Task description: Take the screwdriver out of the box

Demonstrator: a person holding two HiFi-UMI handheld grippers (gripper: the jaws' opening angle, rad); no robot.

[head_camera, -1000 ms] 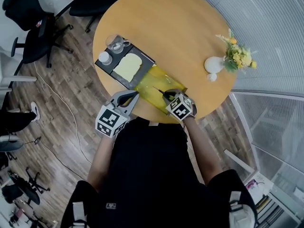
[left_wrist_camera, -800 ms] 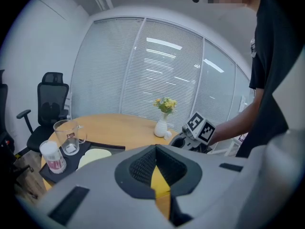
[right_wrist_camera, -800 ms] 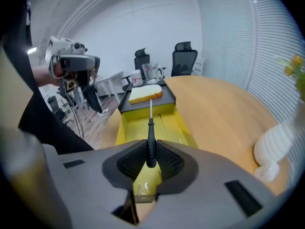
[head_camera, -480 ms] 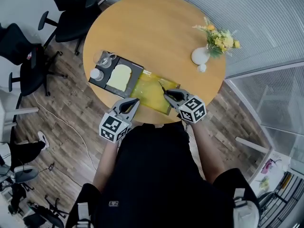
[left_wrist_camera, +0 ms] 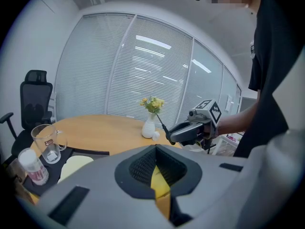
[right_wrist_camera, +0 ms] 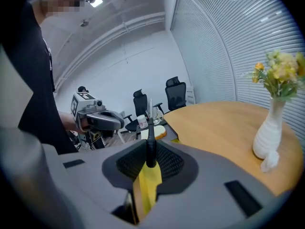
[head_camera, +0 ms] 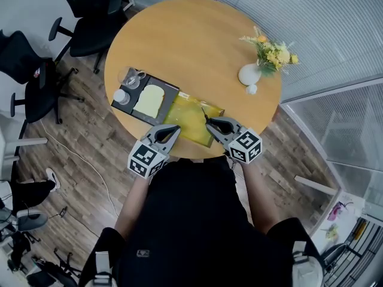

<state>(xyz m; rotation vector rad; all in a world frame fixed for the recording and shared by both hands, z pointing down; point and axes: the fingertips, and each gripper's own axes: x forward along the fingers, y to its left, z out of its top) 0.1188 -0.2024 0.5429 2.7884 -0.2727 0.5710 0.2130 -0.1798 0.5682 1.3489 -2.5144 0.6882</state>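
The right tongs (head_camera: 210,124) pinch the screwdriver (right_wrist_camera: 150,144) by its dark handle, its shaft pointing straight out past their tips, clear above the yellow box's (head_camera: 181,110) right end; the left tongs (head_camera: 172,130), nearly closed and empty, hover at its left end.

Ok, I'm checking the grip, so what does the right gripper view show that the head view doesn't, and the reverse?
Right gripper view only: the right tool clamped on the black handle of the screwdriver. Head view only: the whole yellow box at the round table's near edge, and the right tool's marker cube. Both: the left tool, the flower vase, that table.
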